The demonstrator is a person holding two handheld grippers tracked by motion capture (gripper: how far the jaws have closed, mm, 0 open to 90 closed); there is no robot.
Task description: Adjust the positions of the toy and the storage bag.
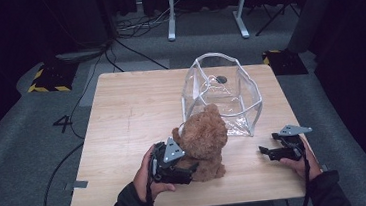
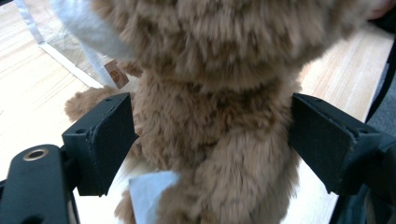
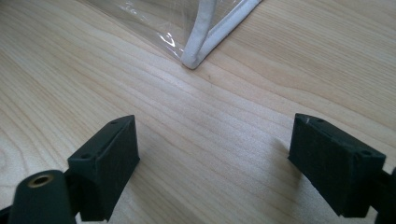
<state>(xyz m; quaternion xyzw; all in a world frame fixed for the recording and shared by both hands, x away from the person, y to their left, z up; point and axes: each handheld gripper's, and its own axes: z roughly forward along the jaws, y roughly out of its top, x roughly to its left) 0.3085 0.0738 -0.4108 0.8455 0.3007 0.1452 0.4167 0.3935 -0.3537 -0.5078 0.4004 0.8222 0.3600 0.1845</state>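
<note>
Dark curtains ring the wooden bench (image 1: 122,118), where the left claw (image 2: 212,140) clasps a teddy bear (image 1: 203,141) just before the clear bag (image 1: 222,92), likely for lifting into its open top, while the right claw (image 3: 212,163) rests wide, empty, beside the bag.

1. Bear (image 1: 205,140): brown plush with darker flecks; white tag (image 2: 149,189).
2. Bag (image 1: 220,94): clear plastic with white edging.
3. Table (image 1: 131,112): pale wood grain.
4. Left gripper (image 1: 192,166) and right gripper (image 1: 267,144): black with grey plates.
5. Floor (image 1: 14,143): grey carpet; black-and-yellow striped pads.
</note>
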